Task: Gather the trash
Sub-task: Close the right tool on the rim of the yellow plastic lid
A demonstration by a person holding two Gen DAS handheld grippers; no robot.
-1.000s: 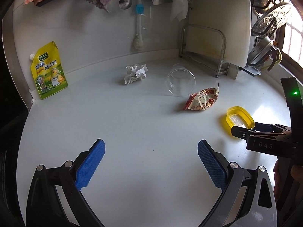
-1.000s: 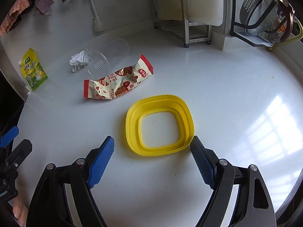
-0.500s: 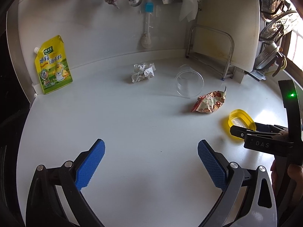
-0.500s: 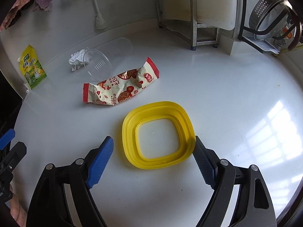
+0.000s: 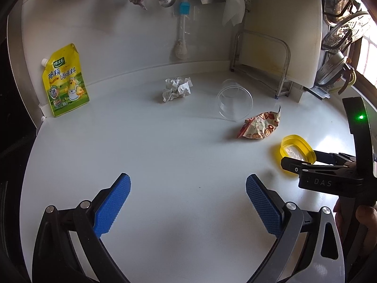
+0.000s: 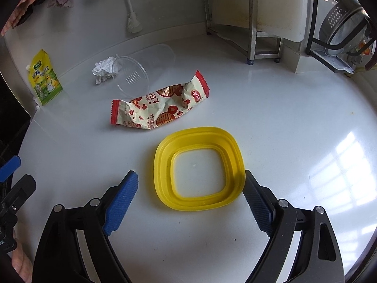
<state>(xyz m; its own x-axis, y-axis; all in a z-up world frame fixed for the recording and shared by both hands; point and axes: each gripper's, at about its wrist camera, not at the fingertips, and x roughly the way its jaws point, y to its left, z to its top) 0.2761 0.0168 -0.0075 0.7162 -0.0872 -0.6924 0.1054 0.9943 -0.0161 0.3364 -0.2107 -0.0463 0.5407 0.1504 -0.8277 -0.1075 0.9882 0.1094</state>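
Both sets of jaws stand spread wide over the white counter (image 5: pixel 165 165). Those of the right gripper (image 6: pixel 190 202) have just been opening a little further, and the yellow ring-shaped lid (image 6: pixel 198 167) lies flat on the counter between them: its right edge sits just at the tip of the right pad, while the left pad stands clear of it, so nothing is pinched. Nothing lies between the blue pads of the left gripper (image 5: pixel 188 202), which hangs above bare counter. Seen from the left wrist, the right gripper comes in from the right edge, held by a hand (image 5: pixel 362 219), its tips at the yellow lid. Just beyond the lid lies a crumpled red-and-cream snack wrapper (image 6: pixel 160 106), and touching or nearly touching its far side is a clear plastic cup (image 6: pixel 139 73) on its side, mouth towards the camera. A ball of crumpled white paper (image 5: pixel 176 88) rests near the cup, towards the back wall. A yellow-green seasoning pouch (image 5: pixel 66 80) leans upright against the wall at the counter's left end.
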